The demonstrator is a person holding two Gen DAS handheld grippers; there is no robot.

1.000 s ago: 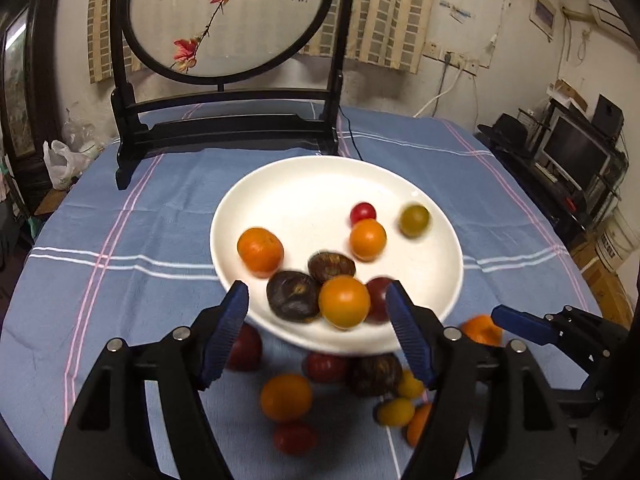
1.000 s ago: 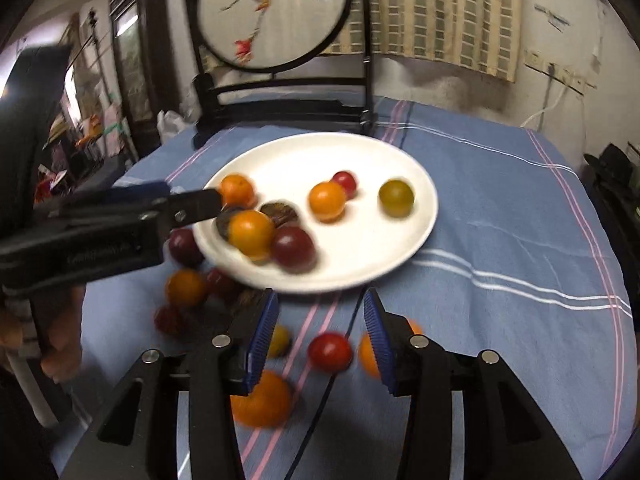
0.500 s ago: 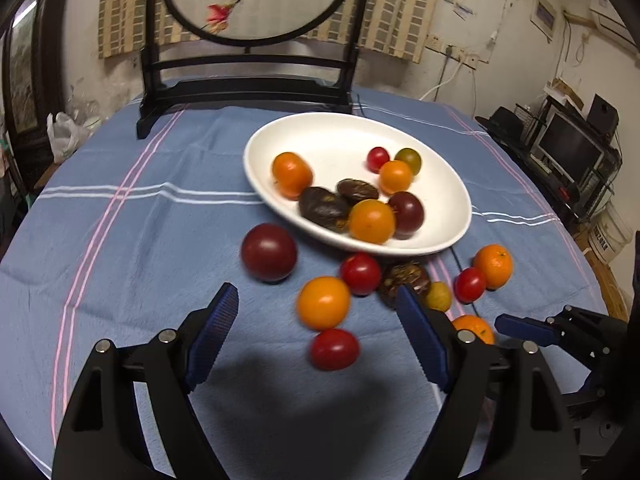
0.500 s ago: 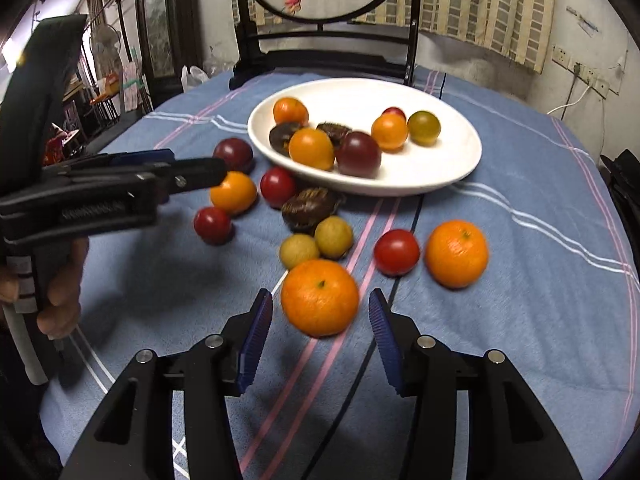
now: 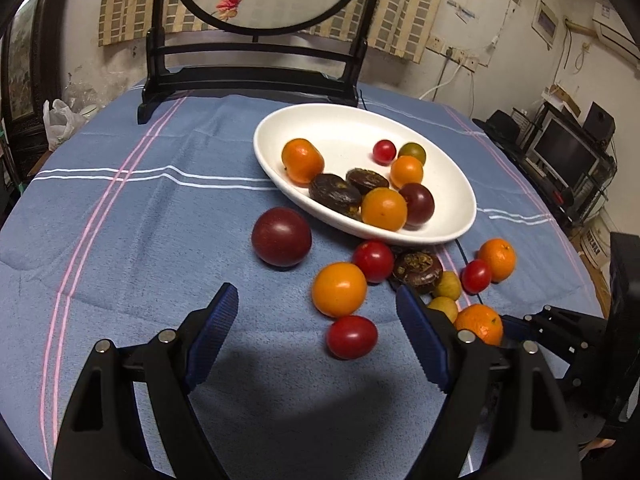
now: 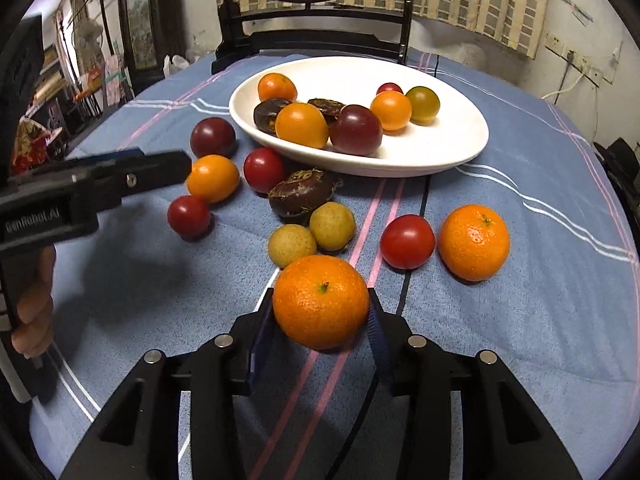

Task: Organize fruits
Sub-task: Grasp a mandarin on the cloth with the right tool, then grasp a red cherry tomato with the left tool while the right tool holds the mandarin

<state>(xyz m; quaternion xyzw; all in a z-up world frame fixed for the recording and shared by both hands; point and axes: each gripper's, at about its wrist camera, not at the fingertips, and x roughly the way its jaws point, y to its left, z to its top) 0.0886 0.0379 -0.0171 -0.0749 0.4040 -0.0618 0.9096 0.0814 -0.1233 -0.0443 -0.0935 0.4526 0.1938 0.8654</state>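
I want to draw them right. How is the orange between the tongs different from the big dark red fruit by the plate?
The orange is bright orange with dimpled skin; the dark red fruit is maroon, smooth and shiny. The orange sits between the closing right tongs; the dark red fruit lies free beside the white plate. Both are round and off the plate.

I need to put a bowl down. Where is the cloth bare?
Bare: the cloth left of the plate and dark plum, out to the pink stripes. Also right of the plate in the right wrist view. Crowded: fruit cluster below the plate.
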